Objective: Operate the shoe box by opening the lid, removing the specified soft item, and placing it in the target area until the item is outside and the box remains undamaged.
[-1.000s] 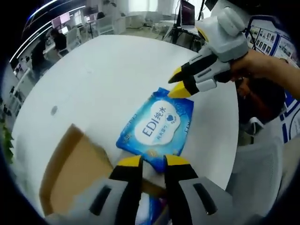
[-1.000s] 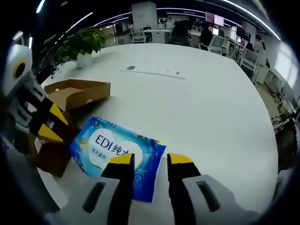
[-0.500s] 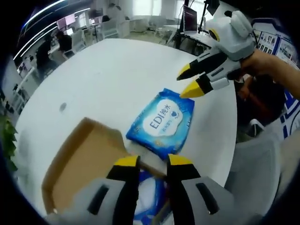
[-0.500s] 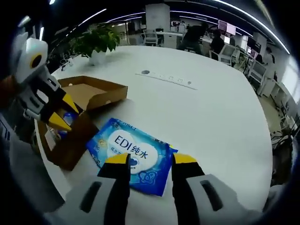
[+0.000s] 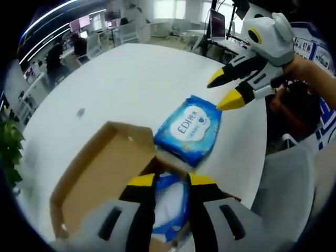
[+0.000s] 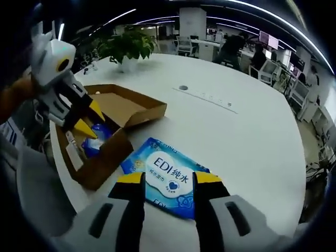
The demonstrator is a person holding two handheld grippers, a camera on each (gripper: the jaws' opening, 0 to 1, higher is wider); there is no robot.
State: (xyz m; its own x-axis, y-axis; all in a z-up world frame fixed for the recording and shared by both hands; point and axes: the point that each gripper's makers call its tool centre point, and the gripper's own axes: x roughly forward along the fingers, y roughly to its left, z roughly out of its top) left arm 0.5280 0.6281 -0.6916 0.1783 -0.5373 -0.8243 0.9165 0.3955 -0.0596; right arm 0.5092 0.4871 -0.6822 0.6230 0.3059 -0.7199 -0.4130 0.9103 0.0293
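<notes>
In the left gripper view we see the left gripper (image 5: 169, 181) with its two yellow-tipped jaws slightly parted and gripping nothing, poised above the open shoe box (image 5: 100, 178). The brown cardboard lid (image 5: 97, 173) is folded back and lies flat on the white round table (image 5: 121, 79). Between and below the jaw tips we see a blue packet (image 5: 168, 205) resting inside the box. The soft item, a blue wet-wipes pack (image 5: 190, 129) with a white label, lies flat on the table just beside the box's far corner, outside the box. Beyond it we see the right gripper (image 5: 227, 90), held by a hand (image 5: 310, 73), its jaws parted and empty, hovering above the table near the pack's far edge.

In the right gripper view we see the right gripper (image 6: 169, 178) with jaws apart and holding nothing; the wet-wipes pack (image 6: 165, 176) lies on the table (image 6: 236, 136) directly beyond the jaw tips, whether touching them we cannot tell. To its left stands the shoe box (image 6: 100, 157), lid (image 6: 123, 105) open, with the blue packet (image 6: 97, 144) visible inside. The left gripper (image 6: 86, 118) hangs over the box's opening, jaws parted. A potted plant (image 6: 128, 47) stands at the table's far edge, and a small round insert (image 6: 183, 87) sits in the tabletop.
</notes>
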